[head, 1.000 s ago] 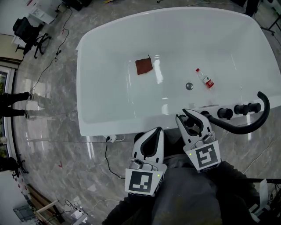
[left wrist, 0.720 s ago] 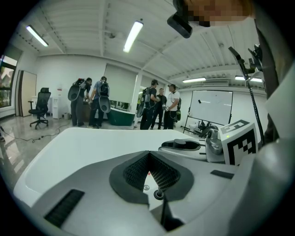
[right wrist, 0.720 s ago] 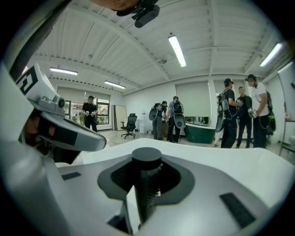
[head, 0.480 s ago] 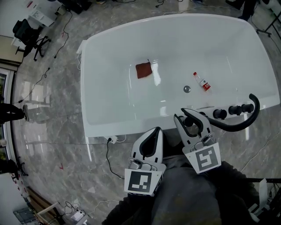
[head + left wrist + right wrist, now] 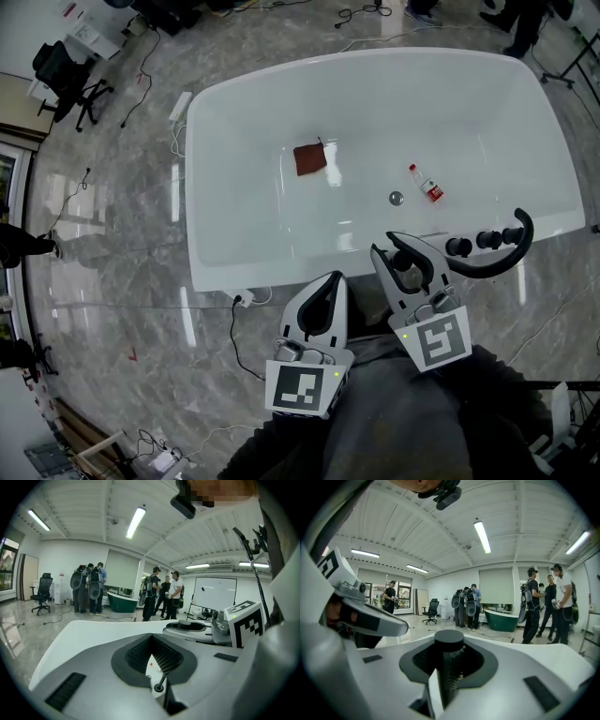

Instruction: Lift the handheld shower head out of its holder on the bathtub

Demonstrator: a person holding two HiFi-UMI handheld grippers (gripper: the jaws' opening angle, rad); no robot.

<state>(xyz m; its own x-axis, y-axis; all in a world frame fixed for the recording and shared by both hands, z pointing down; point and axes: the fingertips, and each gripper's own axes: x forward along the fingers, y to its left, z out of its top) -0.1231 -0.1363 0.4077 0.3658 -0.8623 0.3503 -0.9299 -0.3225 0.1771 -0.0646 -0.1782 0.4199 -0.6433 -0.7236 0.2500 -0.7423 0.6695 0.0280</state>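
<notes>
Right gripper: Your right gripper (image 5: pixel 397 254) was clamped on the handheld shower head (image 5: pixel 406 266). The black cylinder stood upright between the two jaws, with its flat top showing in the right gripper view.
Shower head's place: You held it over the near rim of the white bathtub (image 5: pixel 195 187), just left of the black tap knobs (image 5: pixel 459 247). No view showed you whether its lower end was clear of the holder.
Curved tube: A black curved tube (image 5: pixel 506 255) ran from beside your right gripper past the knobs and hooked upward at its far end.
Left gripper: Your left gripper (image 5: pixel 333 279) had its fingers drawn together with nothing between them. It was beside the right one, on your side of the tub, apart from the shower head.
Inside the tub: A brown cloth (image 5: pixel 309 159) lay flat on the bottom. A small bottle (image 5: pixel 424 184) lay near the drain (image 5: pixel 396 198).
Around you: The marble floor (image 5: pixel 112 234) was grey. An office chair (image 5: pixel 61 75) stood far off to the left. People (image 5: pixel 89 588) stood near a green tub (image 5: pixel 121 605) across the room.
</notes>
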